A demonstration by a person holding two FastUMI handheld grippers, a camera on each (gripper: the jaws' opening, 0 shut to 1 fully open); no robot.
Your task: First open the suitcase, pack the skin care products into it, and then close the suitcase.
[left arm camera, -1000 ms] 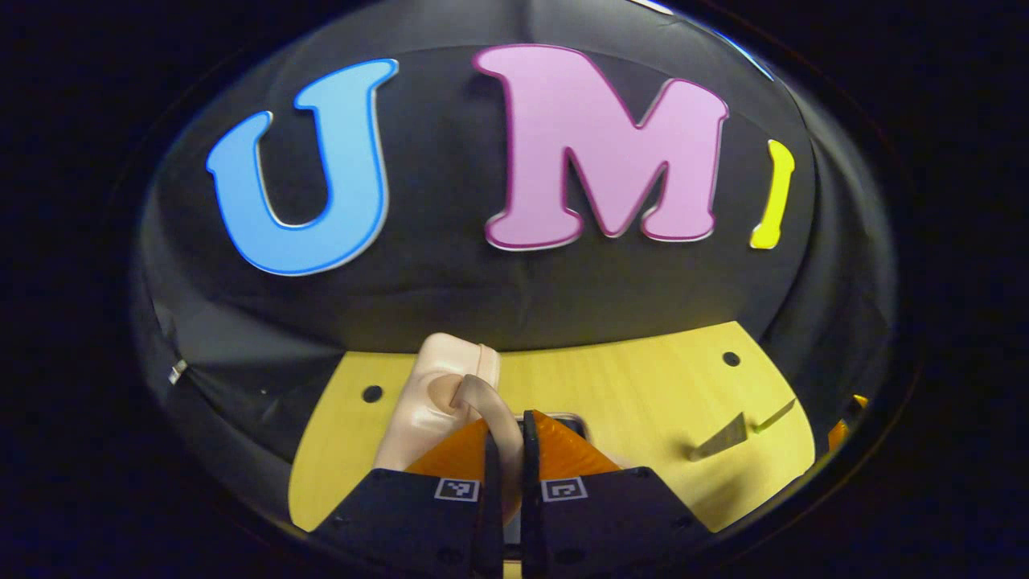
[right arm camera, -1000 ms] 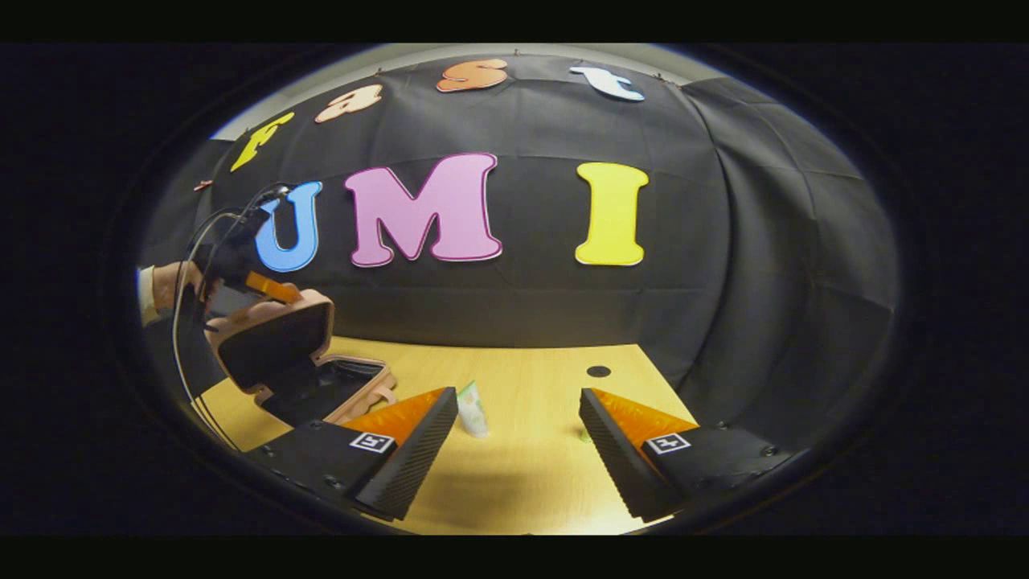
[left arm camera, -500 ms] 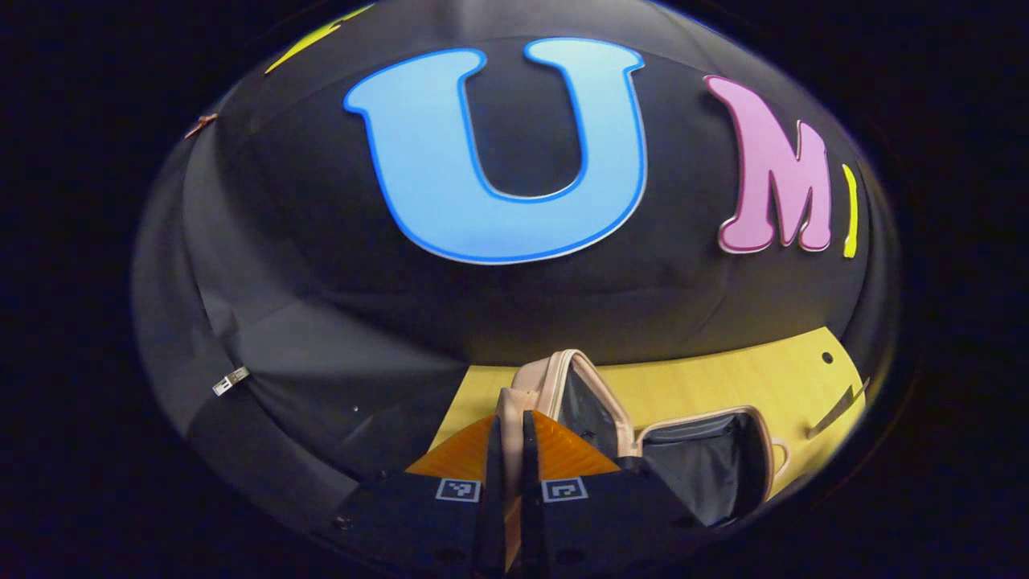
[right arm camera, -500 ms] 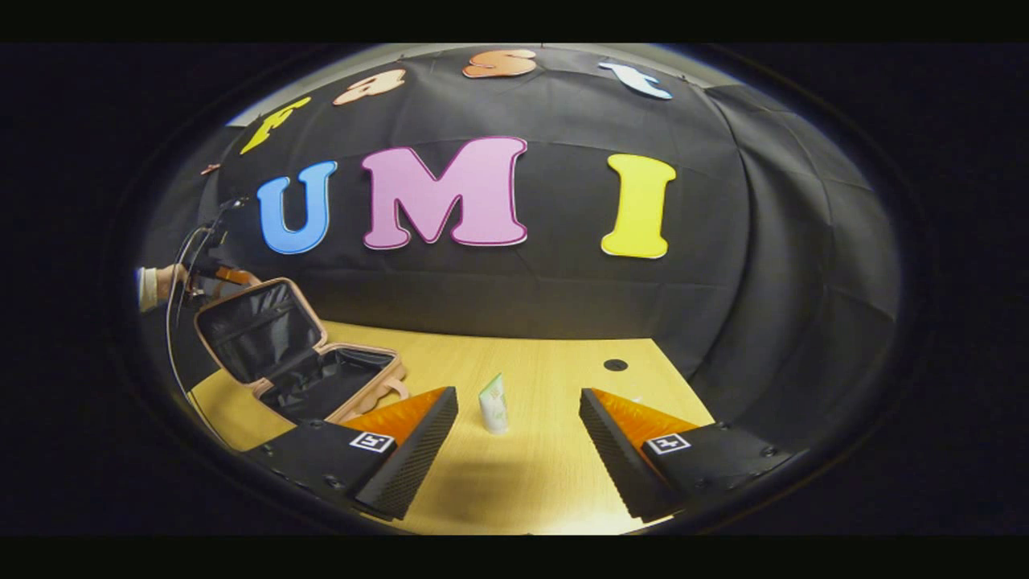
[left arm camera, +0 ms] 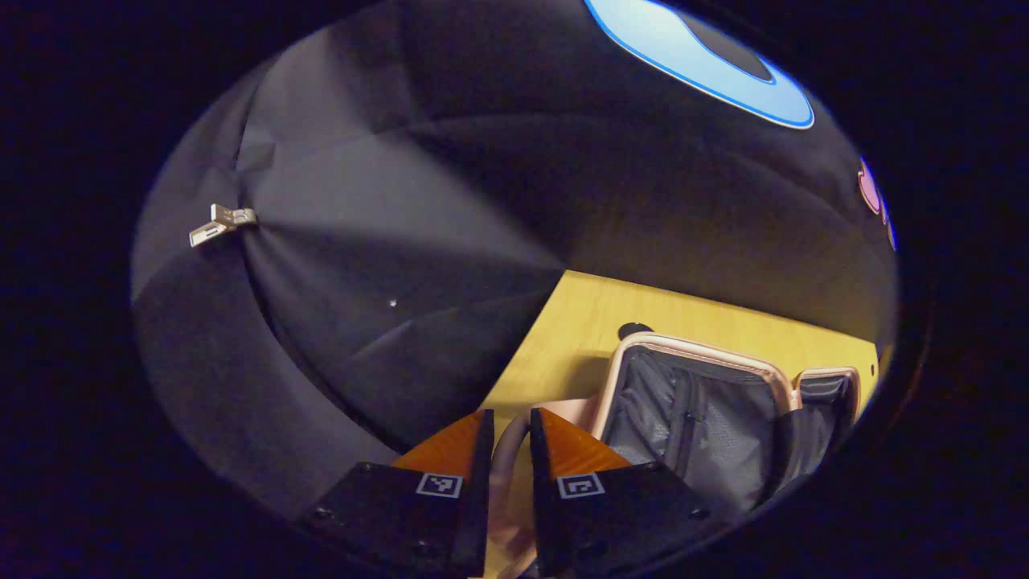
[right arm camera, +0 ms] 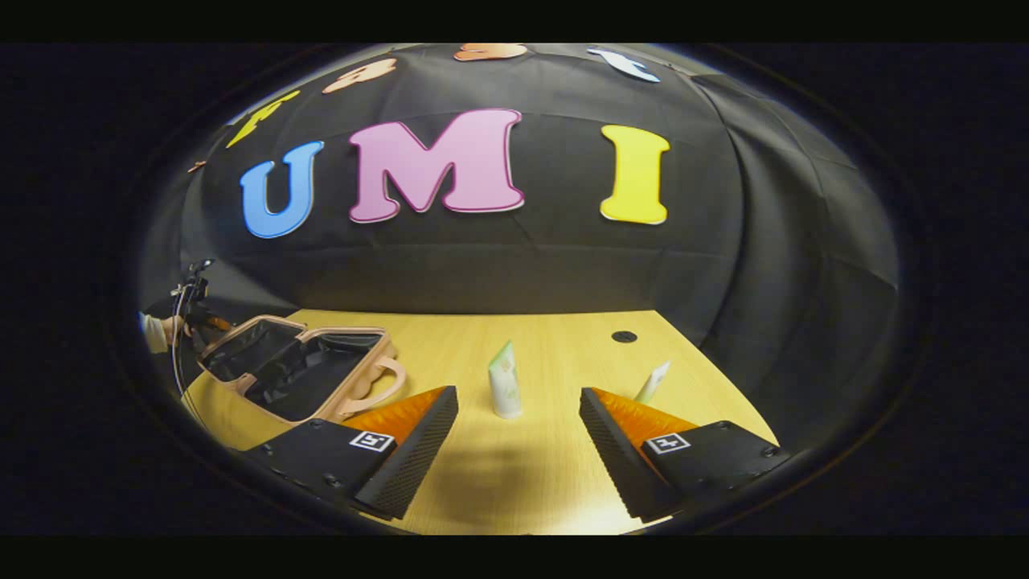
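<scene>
Pale yellow wooden bench (right arm camera: 547, 474) with a round dark hole (right arm camera: 623, 336) near its far edge. Resting on it: pink hard-shell suitcase (right arm camera: 366, 366), lying open at the left; white-and-green tube (right arm camera: 504, 390) standing upright mid-bench; slim white tube (right arm camera: 653, 381), tilted, farther right.

open suitcase (right arm camera: 297, 371) left of 2 tubes (right arm camera: 504, 390)
</scene>
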